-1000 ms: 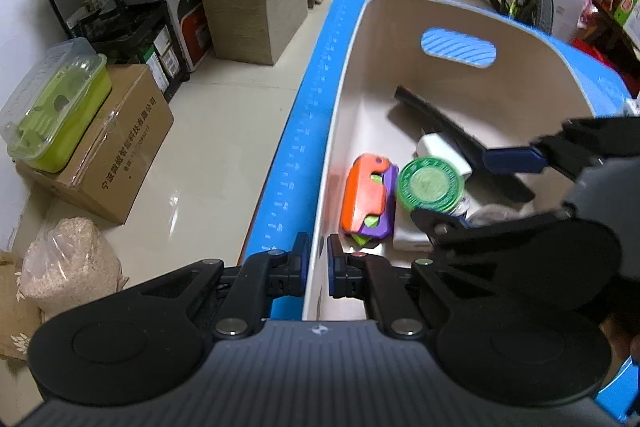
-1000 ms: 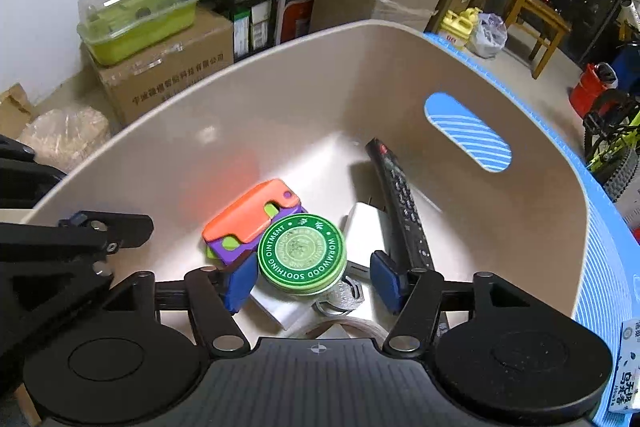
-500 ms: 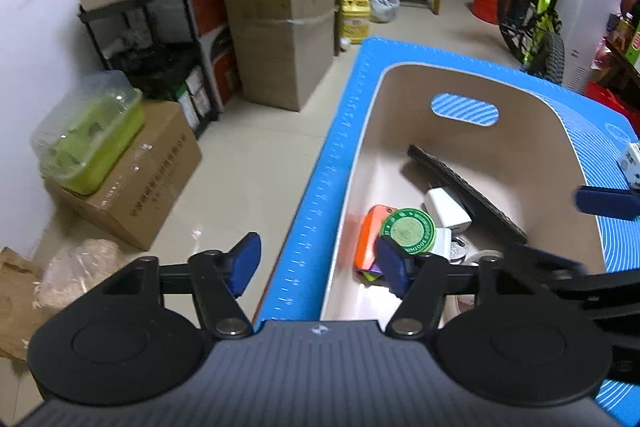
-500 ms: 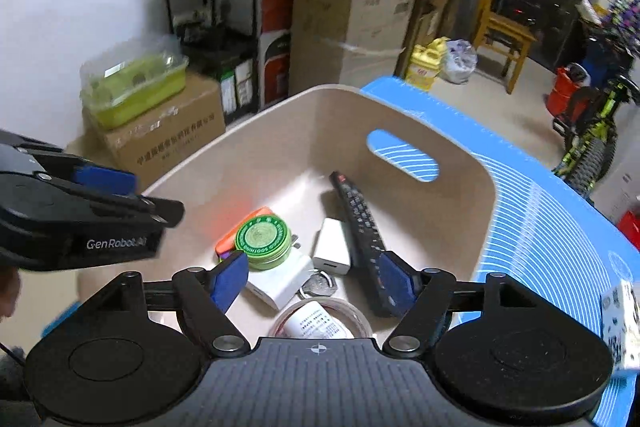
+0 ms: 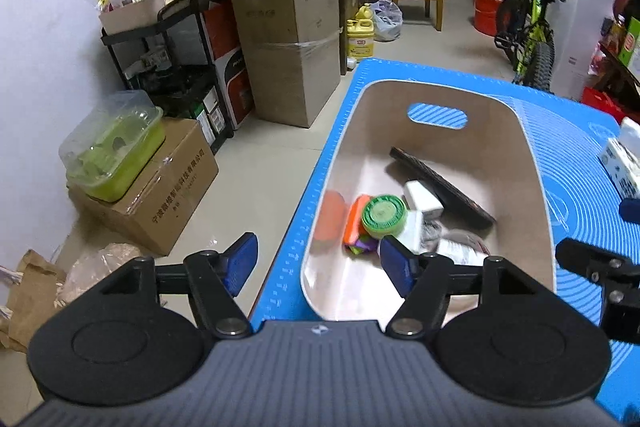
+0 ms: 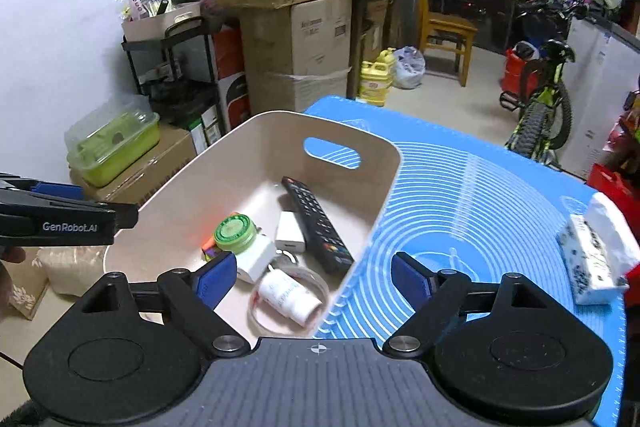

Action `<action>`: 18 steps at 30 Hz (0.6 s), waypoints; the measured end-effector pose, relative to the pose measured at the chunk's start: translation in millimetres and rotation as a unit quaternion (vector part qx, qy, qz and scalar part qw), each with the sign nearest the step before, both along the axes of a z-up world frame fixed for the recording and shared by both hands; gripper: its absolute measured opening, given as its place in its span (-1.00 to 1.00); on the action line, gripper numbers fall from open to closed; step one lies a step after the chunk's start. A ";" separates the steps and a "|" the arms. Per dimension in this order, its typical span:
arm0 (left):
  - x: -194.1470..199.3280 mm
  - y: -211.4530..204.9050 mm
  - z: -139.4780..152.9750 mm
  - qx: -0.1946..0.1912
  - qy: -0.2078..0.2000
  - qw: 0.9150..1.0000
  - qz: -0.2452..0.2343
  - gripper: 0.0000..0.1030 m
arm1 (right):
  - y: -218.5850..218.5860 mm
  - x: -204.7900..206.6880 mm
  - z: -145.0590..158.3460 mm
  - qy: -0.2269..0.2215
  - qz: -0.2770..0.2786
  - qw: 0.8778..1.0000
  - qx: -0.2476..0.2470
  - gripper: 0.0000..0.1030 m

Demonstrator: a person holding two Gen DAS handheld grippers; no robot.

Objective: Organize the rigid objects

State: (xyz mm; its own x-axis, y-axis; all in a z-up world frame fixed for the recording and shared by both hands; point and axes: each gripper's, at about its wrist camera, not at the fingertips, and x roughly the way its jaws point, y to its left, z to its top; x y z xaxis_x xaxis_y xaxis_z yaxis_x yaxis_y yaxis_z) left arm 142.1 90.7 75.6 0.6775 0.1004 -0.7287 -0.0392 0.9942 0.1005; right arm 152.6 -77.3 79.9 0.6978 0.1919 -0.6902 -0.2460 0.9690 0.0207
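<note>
1. Your left hand-held gripper (image 5: 318, 269) has its blue pads spread wide and holds nothing; it hangs above the near left rim of the beige bin (image 5: 536, 187).
2. Your right hand-held gripper (image 6: 312, 277) is likewise spread and empty, straddling the bin's near right corner.
3. The bin sits on the blue mat (image 6: 472, 195) covering the bench.
4. Nearest inside the bin lie a white bottle (image 6: 290, 295) and a clear tape ring (image 6: 320, 281), touching each other.
5. Just beyond, a green round tin (image 6: 234, 231) rests on a white box (image 6: 256, 259), with an orange and purple toy (image 5: 356, 223) beside it.
6. A white charger (image 6: 289, 230) lies against a black remote (image 6: 316, 225), which points toward the bin's far handle slot.
7. A tissue pack (image 6: 596, 255) lies on the mat, well apart to the right.
</note>
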 end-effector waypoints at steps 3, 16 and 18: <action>-20.0 -9.6 1.5 -0.003 -0.006 1.000 -0.018 0.33 | -8.8 -16.7 1.6 0.001 -0.008 1.000 0.006 0.69; -91.5 -51.3 3.3 0.012 -0.032 0.998 -0.059 0.33 | -57.5 -103.9 8.5 -0.005 -0.057 0.998 0.032 0.70; -101.2 -54.5 2.1 0.013 -0.038 0.997 -0.062 0.33 | -66.3 -119.1 9.4 -0.013 -0.067 0.997 0.028 0.70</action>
State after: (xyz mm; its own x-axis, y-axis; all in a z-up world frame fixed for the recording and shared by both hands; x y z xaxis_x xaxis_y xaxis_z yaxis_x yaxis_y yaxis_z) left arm 40.8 36.2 77.7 0.7388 0.0316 -0.6731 0.0748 0.9889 0.1286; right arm 33.5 -143.6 89.3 0.7378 0.1323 -0.6619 -0.1147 0.9909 0.0701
